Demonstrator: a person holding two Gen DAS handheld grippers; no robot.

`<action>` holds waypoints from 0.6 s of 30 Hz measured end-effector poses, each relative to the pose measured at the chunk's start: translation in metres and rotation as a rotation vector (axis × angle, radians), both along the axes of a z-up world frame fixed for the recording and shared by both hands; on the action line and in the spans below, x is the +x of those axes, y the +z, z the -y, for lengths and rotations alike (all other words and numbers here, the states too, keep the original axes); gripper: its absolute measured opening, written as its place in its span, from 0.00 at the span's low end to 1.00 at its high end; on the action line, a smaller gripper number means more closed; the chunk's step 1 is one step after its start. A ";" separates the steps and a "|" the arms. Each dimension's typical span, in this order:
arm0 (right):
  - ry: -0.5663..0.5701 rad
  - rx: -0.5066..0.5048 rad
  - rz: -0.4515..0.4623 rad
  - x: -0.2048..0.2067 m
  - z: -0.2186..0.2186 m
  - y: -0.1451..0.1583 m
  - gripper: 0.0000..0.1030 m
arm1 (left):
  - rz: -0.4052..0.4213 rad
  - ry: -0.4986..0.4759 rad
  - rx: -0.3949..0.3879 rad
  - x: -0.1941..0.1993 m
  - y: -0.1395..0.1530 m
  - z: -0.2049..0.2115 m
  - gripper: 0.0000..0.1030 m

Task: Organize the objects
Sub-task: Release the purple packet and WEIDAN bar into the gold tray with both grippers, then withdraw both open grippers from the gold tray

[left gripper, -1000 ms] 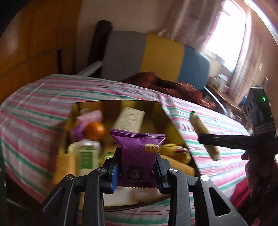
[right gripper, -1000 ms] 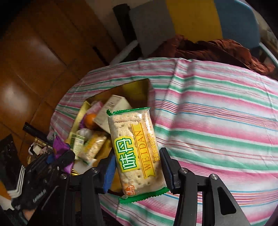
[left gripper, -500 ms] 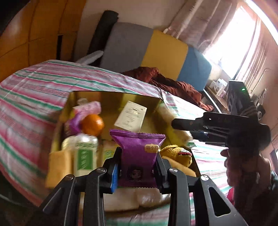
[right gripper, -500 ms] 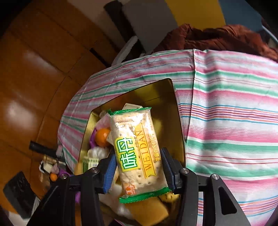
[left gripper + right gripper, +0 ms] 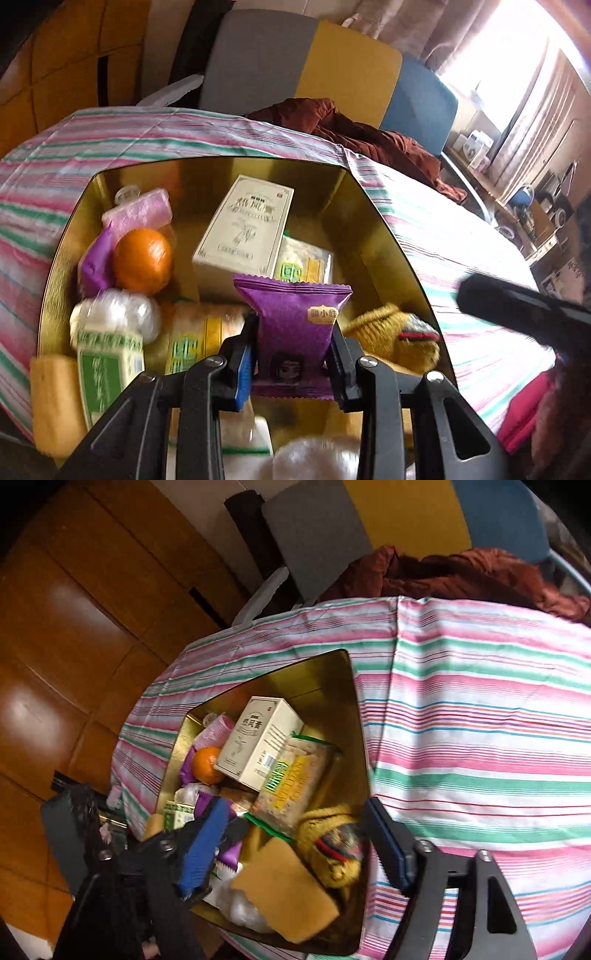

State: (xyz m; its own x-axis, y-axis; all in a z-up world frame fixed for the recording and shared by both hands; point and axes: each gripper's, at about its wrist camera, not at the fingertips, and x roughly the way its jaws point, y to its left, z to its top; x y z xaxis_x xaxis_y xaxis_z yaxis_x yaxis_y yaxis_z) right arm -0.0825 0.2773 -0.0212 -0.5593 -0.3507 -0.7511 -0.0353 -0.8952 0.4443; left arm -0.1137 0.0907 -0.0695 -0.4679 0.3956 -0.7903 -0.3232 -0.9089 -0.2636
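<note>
A gold tin box (image 5: 384,236) (image 5: 360,738) full of snacks sits on the striped tablecloth. My left gripper (image 5: 291,354) is shut on a purple snack packet (image 5: 295,321) and holds it over the box's near side. My right gripper (image 5: 295,834) is open and empty above the box. The green-edged cracker packet (image 5: 295,779) lies in the box against a cream carton (image 5: 258,746); it also shows in the left wrist view (image 5: 303,262). An orange (image 5: 142,260), a pink pack (image 5: 138,214) and a yellow knit item (image 5: 399,336) lie inside too.
The striped tablecloth (image 5: 480,738) spreads to the right of the box. A brown garment (image 5: 369,136) and a grey, yellow and blue chair back (image 5: 314,70) stand behind the table. Wooden floor (image 5: 74,627) lies to the left.
My right gripper has opened and let go of the cracker packet, which now lies in the box. My left gripper has moved closer over the box with the purple packet.
</note>
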 end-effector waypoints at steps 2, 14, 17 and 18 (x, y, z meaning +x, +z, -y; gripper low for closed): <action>-0.008 0.021 -0.011 0.004 -0.002 0.002 0.82 | 0.014 -0.009 -0.009 -0.008 -0.002 -0.006 0.32; -0.015 0.098 -0.025 0.017 0.000 0.000 0.87 | -0.005 0.046 0.008 0.011 0.013 0.015 0.47; -0.007 0.129 -0.033 0.020 0.006 -0.001 0.92 | -0.028 0.072 0.007 0.019 0.017 0.024 0.47; -0.005 0.141 -0.036 0.021 0.007 -0.001 0.94 | -0.044 0.081 -0.005 0.023 0.020 0.027 0.47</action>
